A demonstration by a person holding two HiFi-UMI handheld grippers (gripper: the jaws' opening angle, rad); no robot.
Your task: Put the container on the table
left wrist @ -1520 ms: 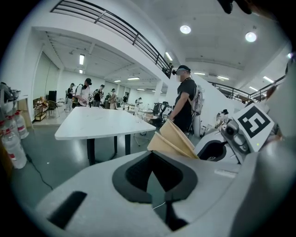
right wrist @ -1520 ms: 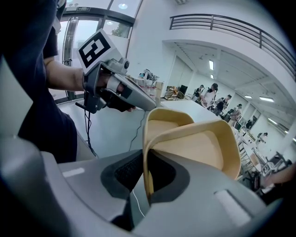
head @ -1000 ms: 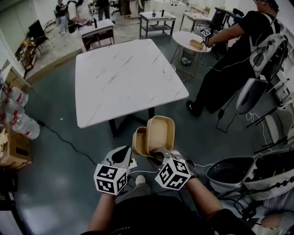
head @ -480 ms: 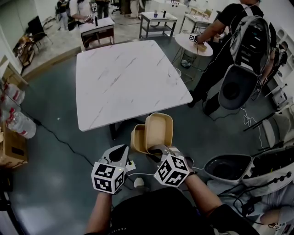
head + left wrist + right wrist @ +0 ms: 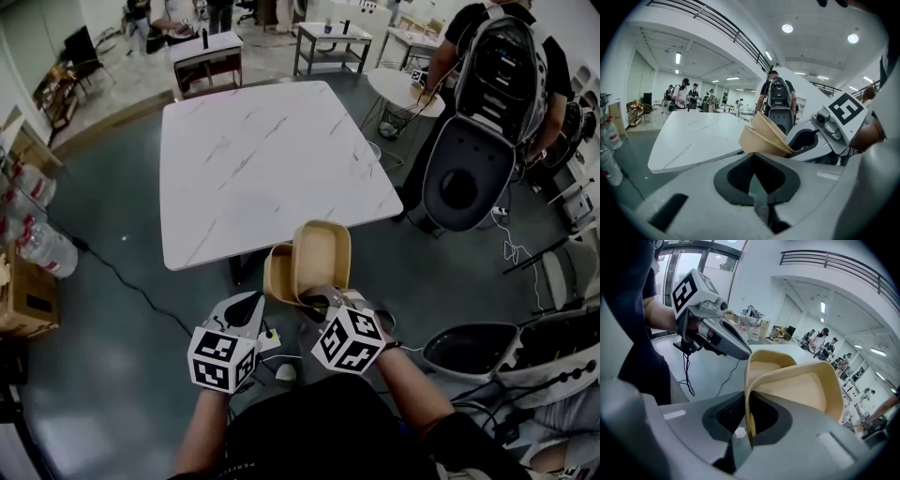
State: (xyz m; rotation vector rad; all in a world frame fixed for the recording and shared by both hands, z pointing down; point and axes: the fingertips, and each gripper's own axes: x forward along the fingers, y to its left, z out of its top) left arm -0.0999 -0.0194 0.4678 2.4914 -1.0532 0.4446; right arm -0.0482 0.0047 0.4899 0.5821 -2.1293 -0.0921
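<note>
The carrying step is in hand. The tan, hinged clamshell container [image 5: 317,258] of moulded fibre is gripped at its near rim by the right gripper [image 5: 319,302], whose jaws are clenched on the thin edge, as is plainly shown in the right gripper view. The container is held in the air at the lower centre of the head view with its two halves gaping. It is above the grey floor [image 5: 131,309] and just short of the near edge of the white, marble-patterned square table [image 5: 272,159], which fills the upper middle of the frame. Nothing has been set down.

The left gripper [image 5: 246,311] is held just left of the right one, apart from the container. Its jaws seem to be drawn together on nothing (the slit between them is dim in the left gripper view, so this is judged rather than certain).

For the next move, the container would need to be carried forward over the table edge. Because it is held by one rim, it should be levelled, lowered until its base lies flat on the bare top, and only then released.
</note>
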